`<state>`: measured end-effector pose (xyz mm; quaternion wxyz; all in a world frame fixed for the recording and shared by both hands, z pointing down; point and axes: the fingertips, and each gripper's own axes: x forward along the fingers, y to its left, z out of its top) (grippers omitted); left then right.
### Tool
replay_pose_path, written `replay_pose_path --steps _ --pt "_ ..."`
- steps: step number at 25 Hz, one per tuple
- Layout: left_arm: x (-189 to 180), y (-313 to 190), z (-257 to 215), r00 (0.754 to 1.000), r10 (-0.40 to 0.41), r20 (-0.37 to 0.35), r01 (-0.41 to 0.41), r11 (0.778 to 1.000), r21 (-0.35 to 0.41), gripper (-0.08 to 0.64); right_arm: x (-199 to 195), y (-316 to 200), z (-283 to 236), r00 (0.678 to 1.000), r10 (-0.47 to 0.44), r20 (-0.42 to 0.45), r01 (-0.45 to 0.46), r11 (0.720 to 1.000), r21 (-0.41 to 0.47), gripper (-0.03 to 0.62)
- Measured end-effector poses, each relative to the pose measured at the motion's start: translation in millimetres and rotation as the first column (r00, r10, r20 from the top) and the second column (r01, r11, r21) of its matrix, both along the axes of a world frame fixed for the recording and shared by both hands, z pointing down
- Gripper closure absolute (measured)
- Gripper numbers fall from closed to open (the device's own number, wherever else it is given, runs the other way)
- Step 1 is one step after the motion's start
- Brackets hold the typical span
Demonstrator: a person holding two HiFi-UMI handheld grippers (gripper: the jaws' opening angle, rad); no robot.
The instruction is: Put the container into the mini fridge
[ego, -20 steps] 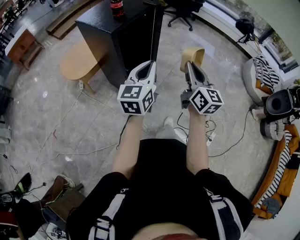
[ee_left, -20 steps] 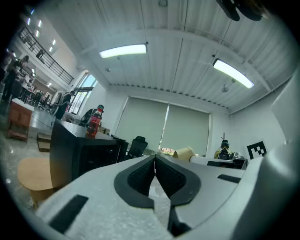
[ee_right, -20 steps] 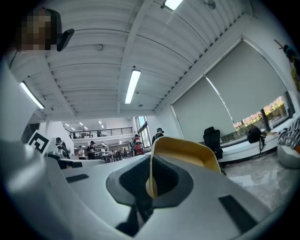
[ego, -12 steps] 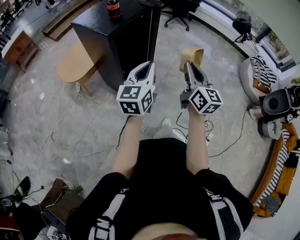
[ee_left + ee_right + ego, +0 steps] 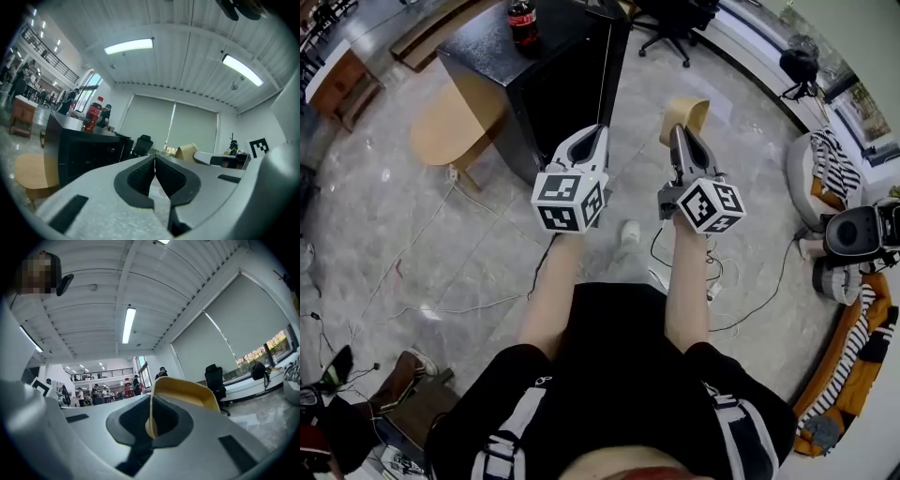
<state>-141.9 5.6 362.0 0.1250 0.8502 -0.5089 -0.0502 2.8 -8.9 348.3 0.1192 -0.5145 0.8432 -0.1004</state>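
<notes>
A tan, open container (image 5: 688, 114) hangs from my right gripper (image 5: 676, 131), whose jaws are shut on its rim (image 5: 151, 420); its yellow inside (image 5: 185, 392) shows past the pads. My left gripper (image 5: 602, 131) is level with the right one, shut, with nothing between its pads (image 5: 154, 174). The black mini fridge (image 5: 534, 70) stands ahead and to the left with its door shut; it also shows as a dark box (image 5: 79, 150) in the left gripper view.
A cola bottle (image 5: 521, 21) stands on the fridge top. A round wooden table (image 5: 450, 117) is left of the fridge, an office chair (image 5: 675, 23) behind it. Cables (image 5: 478, 300) trail over the marble floor; striped bags (image 5: 830, 150) and gear sit at right.
The view has drifted slightly closer to the fridge; both grippers keep their pose, the right one still holding the container.
</notes>
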Motion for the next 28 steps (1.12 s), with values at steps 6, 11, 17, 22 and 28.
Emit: replay_pose_path --steps 6,11,17,22,28 --pt "43.9 -96.3 11.5 1.000 -0.025 0.012 0.026 0.999 -0.026 0.549 43.3 -98.2 10.4 0.999 -0.038 0.006 0.039 0.999 -0.019 0.574" --pt "92.1 -174.1 6.5 0.996 -0.087 0.000 0.087 0.996 -0.036 0.549 89.6 -181.5 -0.2 0.994 -0.107 -0.012 0.107 0.994 -0.024 0.574" --pt "100.7 -215.7 20.1 0.984 -0.181 0.006 0.181 0.982 -0.062 0.549 100.6 -244.8 10.7 0.981 -0.193 0.000 0.193 0.980 -0.043 0.574" --pt "91.3 -244.0 38.4 0.977 -0.213 0.011 0.213 0.972 -0.095 0.549 81.3 -265.8 26.5 0.968 -0.251 -0.016 0.250 0.967 -0.049 0.574" --pt "113.8 -261.2 38.2 0.982 -0.186 0.019 0.187 0.979 -0.086 0.550 91.3 -274.8 23.7 0.959 -0.279 -0.052 0.278 0.960 -0.030 0.574"
